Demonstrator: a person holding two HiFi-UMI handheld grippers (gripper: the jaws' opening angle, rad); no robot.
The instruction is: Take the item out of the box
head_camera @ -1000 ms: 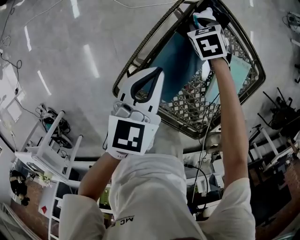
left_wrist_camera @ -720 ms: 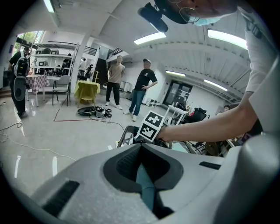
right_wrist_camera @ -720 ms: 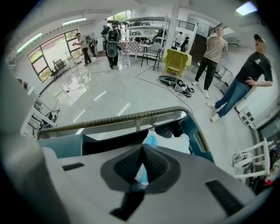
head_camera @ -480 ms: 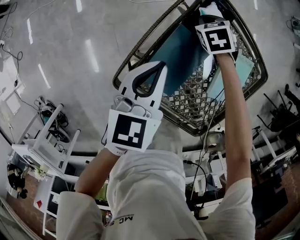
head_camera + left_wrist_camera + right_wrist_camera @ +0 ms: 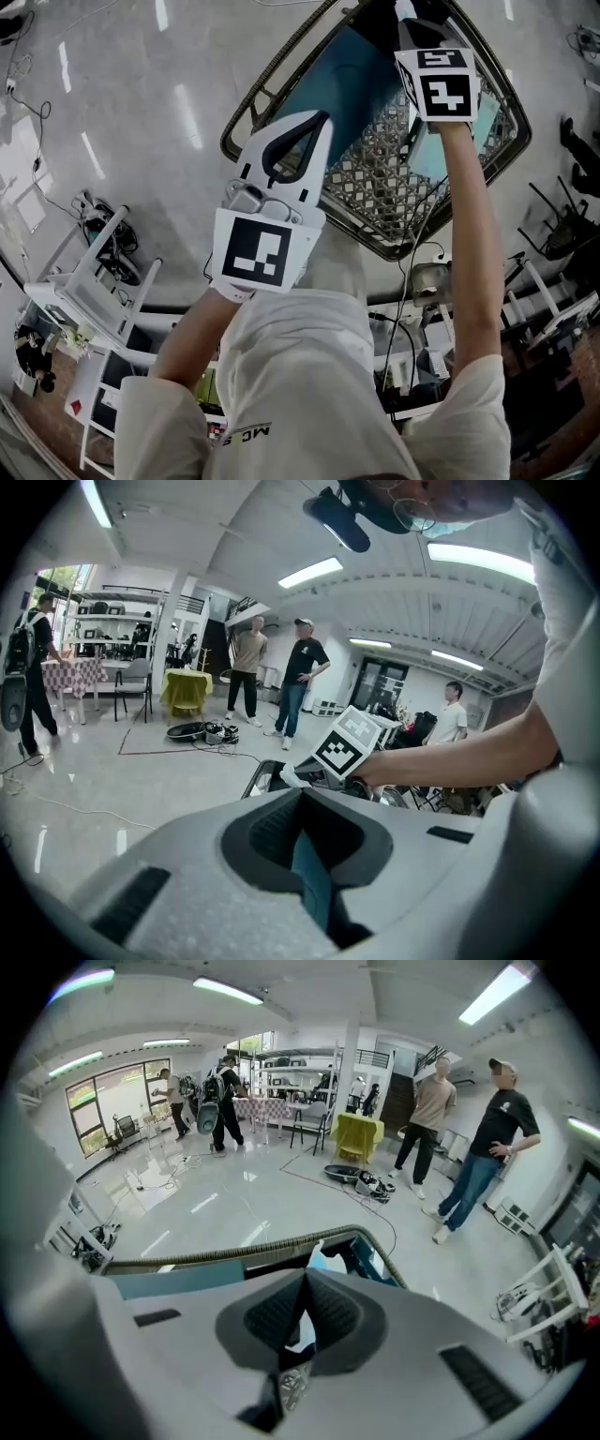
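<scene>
A woven wire basket (image 5: 281,70) stands on the floor ahead of me, its rim (image 5: 234,1249) curving across the right gripper view. Teal flat pieces (image 5: 337,80) lie inside it. My right gripper (image 5: 405,11) reaches over the basket's far part, at the top edge of the head view. Its jaws (image 5: 306,1279) are shut, and a crinkly white and blue packet (image 5: 292,1384) shows between them. My left gripper (image 5: 322,119) hovers at the basket's near left rim. Its tips (image 5: 300,794) are shut with nothing held; only teal shows through the gap behind them.
Two people (image 5: 473,1138) stand past the basket beside a yellow-draped table (image 5: 358,1133) and cables on the floor (image 5: 361,1177). More people stand at shelves (image 5: 220,1101) further back. A white frame (image 5: 94,291) lies at my lower left.
My right gripper has shifted a little to the right and further toward the top of the head view, over the basket. The left gripper has barely moved.
</scene>
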